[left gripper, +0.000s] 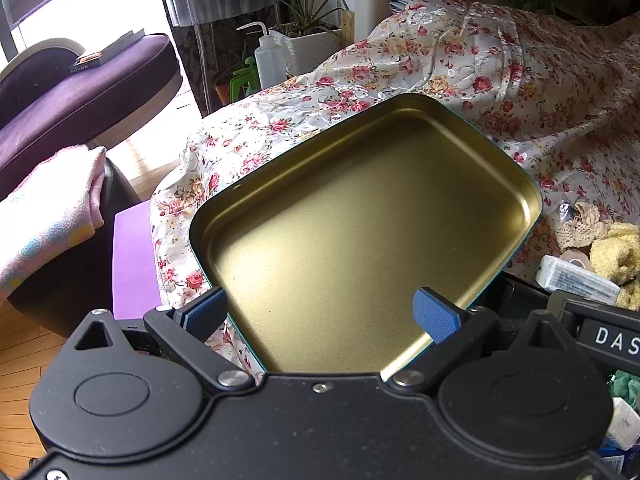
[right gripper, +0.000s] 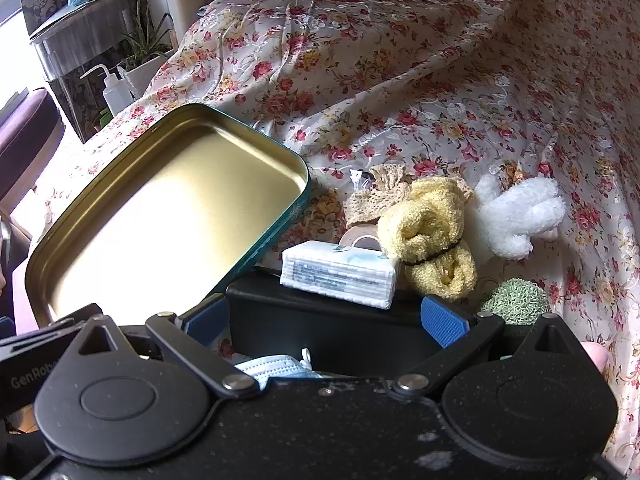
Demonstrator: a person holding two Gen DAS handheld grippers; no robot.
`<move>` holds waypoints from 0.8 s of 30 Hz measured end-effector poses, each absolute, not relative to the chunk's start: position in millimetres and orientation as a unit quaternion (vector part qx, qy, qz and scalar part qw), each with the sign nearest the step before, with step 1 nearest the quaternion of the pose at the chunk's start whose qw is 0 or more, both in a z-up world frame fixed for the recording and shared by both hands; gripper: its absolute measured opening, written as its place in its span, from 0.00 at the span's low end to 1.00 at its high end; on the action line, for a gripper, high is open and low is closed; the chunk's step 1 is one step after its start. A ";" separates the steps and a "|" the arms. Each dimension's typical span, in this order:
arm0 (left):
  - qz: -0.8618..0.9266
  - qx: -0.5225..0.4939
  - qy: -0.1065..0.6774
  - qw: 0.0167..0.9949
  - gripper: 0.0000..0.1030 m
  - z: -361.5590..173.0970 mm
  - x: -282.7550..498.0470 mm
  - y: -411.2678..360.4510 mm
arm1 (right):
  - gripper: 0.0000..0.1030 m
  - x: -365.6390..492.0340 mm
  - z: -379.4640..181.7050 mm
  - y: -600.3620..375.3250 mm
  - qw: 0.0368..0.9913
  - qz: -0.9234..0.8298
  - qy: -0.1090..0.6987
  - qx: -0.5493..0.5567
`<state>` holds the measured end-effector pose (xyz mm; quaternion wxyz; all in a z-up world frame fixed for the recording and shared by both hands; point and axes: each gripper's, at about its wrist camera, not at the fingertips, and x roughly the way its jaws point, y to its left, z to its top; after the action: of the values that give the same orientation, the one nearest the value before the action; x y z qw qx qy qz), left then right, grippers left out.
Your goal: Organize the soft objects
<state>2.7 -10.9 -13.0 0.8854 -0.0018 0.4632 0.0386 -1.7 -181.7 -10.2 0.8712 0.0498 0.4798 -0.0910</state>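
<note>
Presently: gold-lined tin lid (right gripper: 168, 208), empty, propped tilted against the black box (right gripper: 320, 320) on the floral-covered bed (right gripper: 440, 80). Left gripper (left gripper: 324, 312) and right gripper (right gripper: 324, 316) both spread wide, holding nothing. Yellow sock bundle (right gripper: 432, 232), white plush (right gripper: 520, 216), tissue pack (right gripper: 340, 276) near the box's far edge. Step judged: choosing an item; next, closing on one.

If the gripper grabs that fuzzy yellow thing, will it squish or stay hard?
The yellow fuzzy bundle would probably squish: its pile looks thick and fluffy. It likely stays bunched, since a dark band cinches it. It looks light, and probably won't roll far on the rumpled floral cloth.
</note>
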 end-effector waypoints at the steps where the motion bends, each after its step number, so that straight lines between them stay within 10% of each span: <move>1: 0.039 -0.002 0.463 0.885 0.93 -13.0 2.6 -11.0 | 1.00 -1.9 -10.2 -182.0 0.871 -0.091 0.480 0.051; 24: 0.016 -0.019 0.440 0.898 0.92 -3.3 -2.4 -9.5 | 1.00 -24.1 -11.4 -184.7 0.872 -0.099 0.477 0.049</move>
<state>-2.4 -9.5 -3.3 0.8979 -0.0192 0.4396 0.0155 -24.1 -184.7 -11.4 0.8719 0.0493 0.4769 -0.0992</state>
